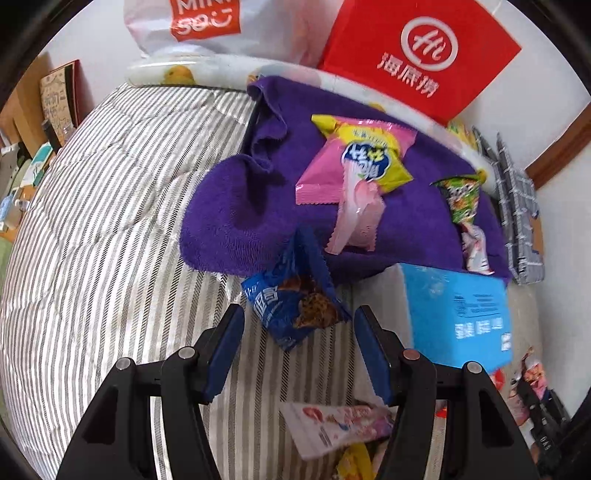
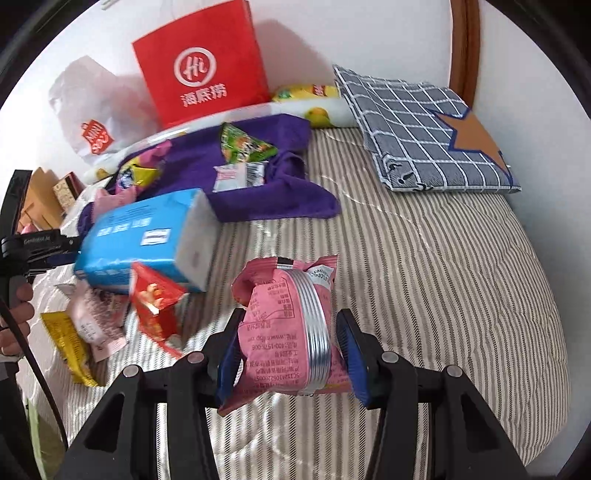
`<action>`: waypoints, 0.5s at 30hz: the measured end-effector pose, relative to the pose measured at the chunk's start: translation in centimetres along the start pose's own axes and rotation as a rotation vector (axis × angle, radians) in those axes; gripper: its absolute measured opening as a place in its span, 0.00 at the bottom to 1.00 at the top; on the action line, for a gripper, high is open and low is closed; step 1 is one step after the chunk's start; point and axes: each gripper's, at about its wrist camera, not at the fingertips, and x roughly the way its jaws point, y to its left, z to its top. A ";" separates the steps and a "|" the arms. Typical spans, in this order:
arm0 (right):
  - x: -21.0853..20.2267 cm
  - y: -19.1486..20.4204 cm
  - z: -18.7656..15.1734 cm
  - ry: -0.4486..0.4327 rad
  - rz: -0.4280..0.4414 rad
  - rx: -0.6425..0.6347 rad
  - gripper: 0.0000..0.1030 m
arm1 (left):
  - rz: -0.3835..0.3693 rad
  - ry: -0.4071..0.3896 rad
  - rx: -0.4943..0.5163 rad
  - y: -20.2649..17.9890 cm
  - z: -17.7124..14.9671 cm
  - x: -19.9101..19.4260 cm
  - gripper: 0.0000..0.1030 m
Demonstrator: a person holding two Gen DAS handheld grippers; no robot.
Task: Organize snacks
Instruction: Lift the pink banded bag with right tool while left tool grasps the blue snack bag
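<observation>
My left gripper is open over the striped bed, with a blue cookie packet just ahead between its tips, untouched. A purple towel holds a pink-and-yellow packet and a green packet. My right gripper is shut on a pink snack packet with a silver band, held above the bed. In the right wrist view, the purple towel carries a green packet and a white packet. Red, yellow and pale pink packets lie at left.
A blue tissue pack lies right of the left gripper; it also shows in the right wrist view. A red paper bag and a white shopping bag lean on the wall. A checked pillow lies at the bed's far right.
</observation>
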 end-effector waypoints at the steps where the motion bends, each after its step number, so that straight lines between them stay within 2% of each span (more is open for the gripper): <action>1: 0.3 -0.2 0.1 0.005 0.001 0.008 0.46 | 0.010 0.008 -0.001 0.0 0.1 0.6 0.59; 4: 1.0 -0.6 0.3 0.017 0.006 0.032 0.46 | 0.021 0.025 -0.015 0.3 0.4 1.6 0.58; 8: 1.8 -0.9 0.6 0.033 0.000 0.039 0.46 | 0.058 0.010 0.013 -0.5 0.6 1.8 0.57; 9: 2.0 -1.1 0.8 0.038 -0.002 0.046 0.46 | 0.057 0.003 0.020 -0.6 0.6 1.8 0.47; 10: 2.1 -1.2 0.9 0.039 -0.003 0.054 0.46 | 0.058 0.003 0.025 -0.7 0.7 1.9 0.41; 15: 2.0 -1.3 1.4 0.030 -0.005 0.073 0.46 | 0.049 0.000 0.002 0.3 0.9 1.8 0.21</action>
